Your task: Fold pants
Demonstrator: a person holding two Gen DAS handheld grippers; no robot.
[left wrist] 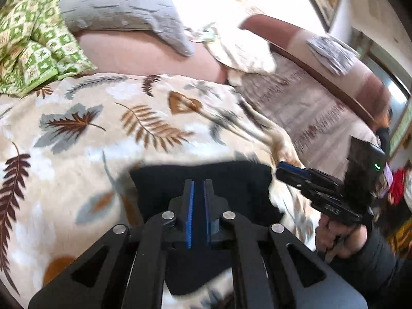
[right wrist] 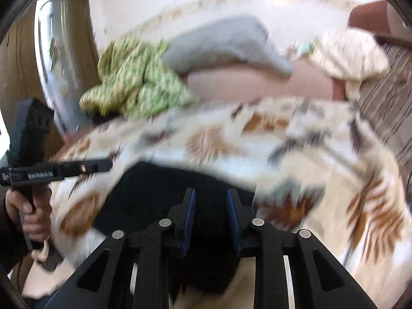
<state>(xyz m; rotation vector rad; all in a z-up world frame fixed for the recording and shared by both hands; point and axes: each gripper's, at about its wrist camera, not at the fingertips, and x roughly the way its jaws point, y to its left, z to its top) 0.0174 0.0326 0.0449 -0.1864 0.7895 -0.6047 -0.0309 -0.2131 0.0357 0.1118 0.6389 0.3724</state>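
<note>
Left gripper (left wrist: 198, 184): jaws nearly closed, a narrow slit between the blue pads; whether they pinched cloth could not be told. Hung over the pants.

Right gripper (right wrist: 210, 193): jaws parted, a clear gap between the pads, nothing held. View blurred.

Pants (left wrist: 206, 177): black, lay as a compact dark slab on the blanket directly under both grippers; appeared already folded at least once, though the blur left the layers unclear. Judged soft, light and limp, likely to sag and slide on the plush surface; best taken at an edge or corner through all layers, one gripper at each end.

Blanket (left wrist: 85, 118): cream with brown and grey leaf print, spread over the bed beneath the pants.

Green quilt (left wrist: 33, 38): checked, bunched beyond the blanket, left side.

Grey pillow (left wrist: 121, 7): behind the quilt, on a pink sheet.

Headboard (left wrist: 322, 51): brown, curved, far right.
</note>
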